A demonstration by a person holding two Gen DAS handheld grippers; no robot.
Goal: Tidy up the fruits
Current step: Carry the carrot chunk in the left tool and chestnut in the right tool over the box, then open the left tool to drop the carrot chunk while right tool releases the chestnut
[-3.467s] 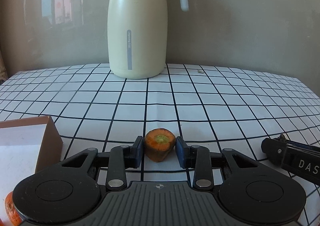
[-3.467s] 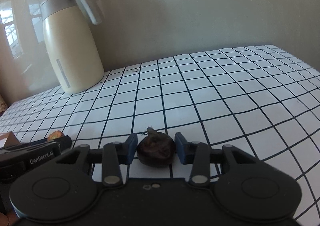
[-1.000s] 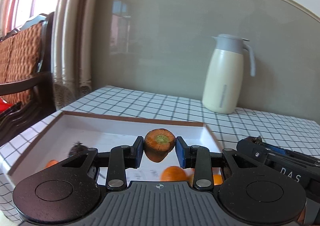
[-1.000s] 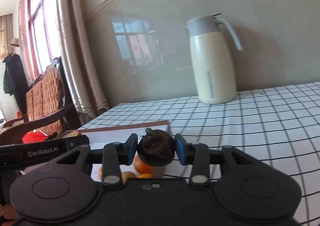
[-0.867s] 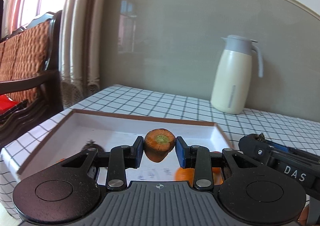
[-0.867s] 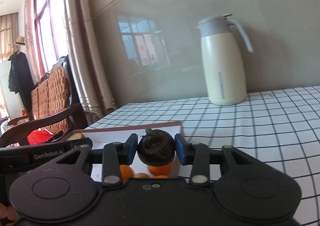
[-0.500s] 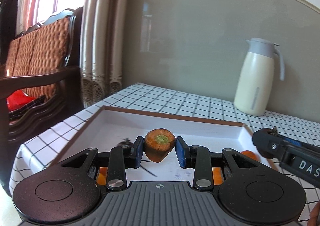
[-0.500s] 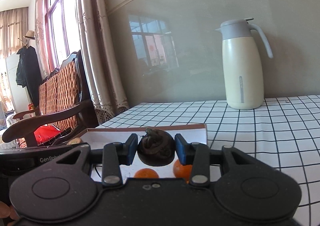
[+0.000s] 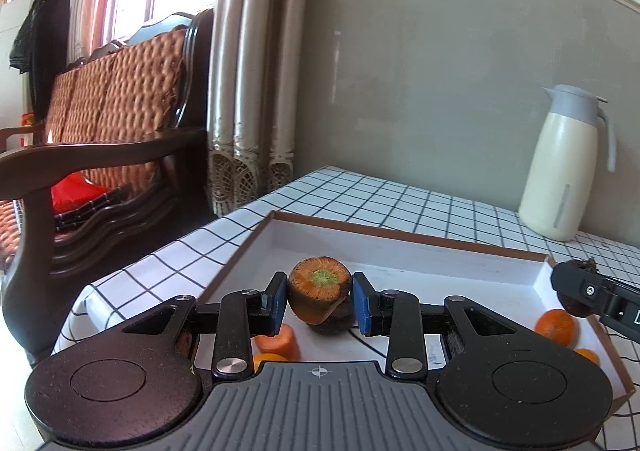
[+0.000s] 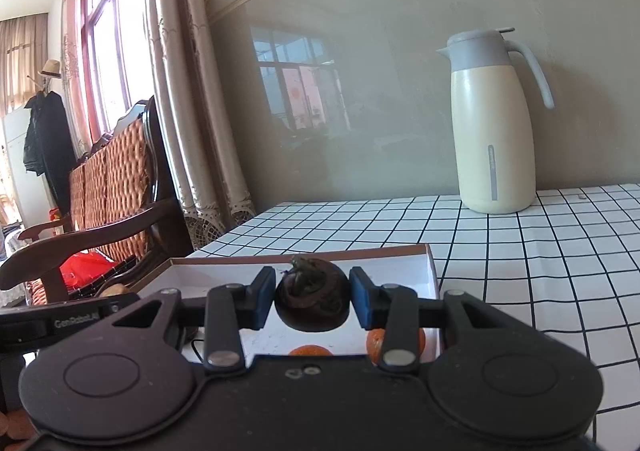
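Note:
My left gripper (image 9: pixel 319 303) is shut on a carrot piece (image 9: pixel 318 288) with its cut orange top facing the camera, held above the white tray (image 9: pixel 404 253). My right gripper (image 10: pixel 313 301) is shut on a dark brown round fruit (image 10: pixel 313 300), also held over the tray (image 10: pixel 430 273). In the tray lie another carrot piece (image 9: pixel 280 340), a dark fruit (image 9: pixel 340 317) behind the held carrot, and tangerines (image 9: pixel 557 326) at the right. Tangerines (image 10: pixel 310 350) also show under the right gripper. The right gripper's tip (image 9: pixel 580 287) shows at the right of the left wrist view.
The tray stands on a table with a black-and-white checked cloth (image 10: pixel 540 251). A cream thermos jug (image 10: pixel 494 123) stands at the back by the grey wall. A wooden chair (image 9: pixel 100 139) and curtains stand left of the table, beyond its edge.
Both grippers have swung left from the checked cloth to above the tray, still holding the carrot piece and the dark fruit. The jug has shifted right in both views.

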